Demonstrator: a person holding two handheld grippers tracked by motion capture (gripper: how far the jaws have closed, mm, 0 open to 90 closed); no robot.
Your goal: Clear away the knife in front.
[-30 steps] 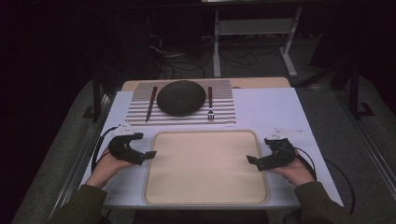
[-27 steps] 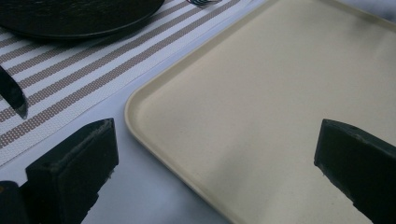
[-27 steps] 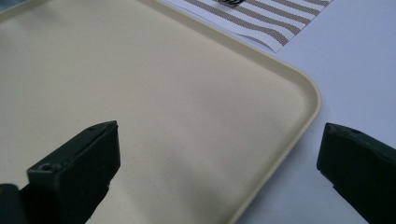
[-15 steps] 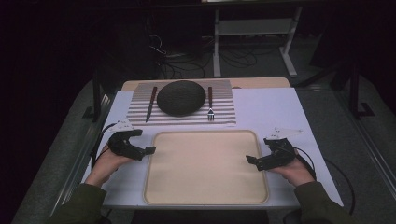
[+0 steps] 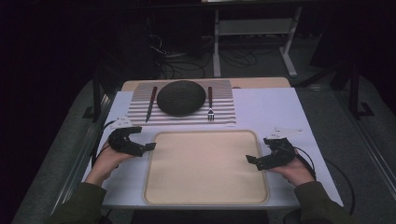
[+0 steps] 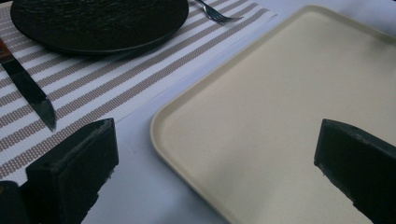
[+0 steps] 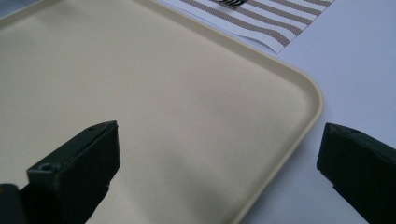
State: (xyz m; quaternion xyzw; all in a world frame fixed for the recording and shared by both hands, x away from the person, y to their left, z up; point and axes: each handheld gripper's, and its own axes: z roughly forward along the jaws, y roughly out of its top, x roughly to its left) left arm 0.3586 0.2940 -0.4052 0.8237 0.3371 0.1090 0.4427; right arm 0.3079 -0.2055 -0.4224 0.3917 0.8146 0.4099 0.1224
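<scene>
The left gripper [image 5: 148, 146] hangs at the left rim of the cream tray [image 5: 205, 196], its jaws spread wide with nothing between them; in the left gripper view one jaw sits over the white table [image 6: 140, 186] and the other over the tray's floor, so the rim runs between them. The right gripper [image 5: 251, 160] stands the same way at the tray's right rim, jaws wide apart and empty, the rim between them in the right gripper view. Against the frames of a second and half a second ago, both grippers keep almost the same spots; the tray has not shifted. Ahead of the left gripper lie the striped placemat [image 5: 224, 114], the dark plate [image 5: 181, 97], a knife [image 5: 151, 103] and a fork [image 5: 210, 103].
</scene>
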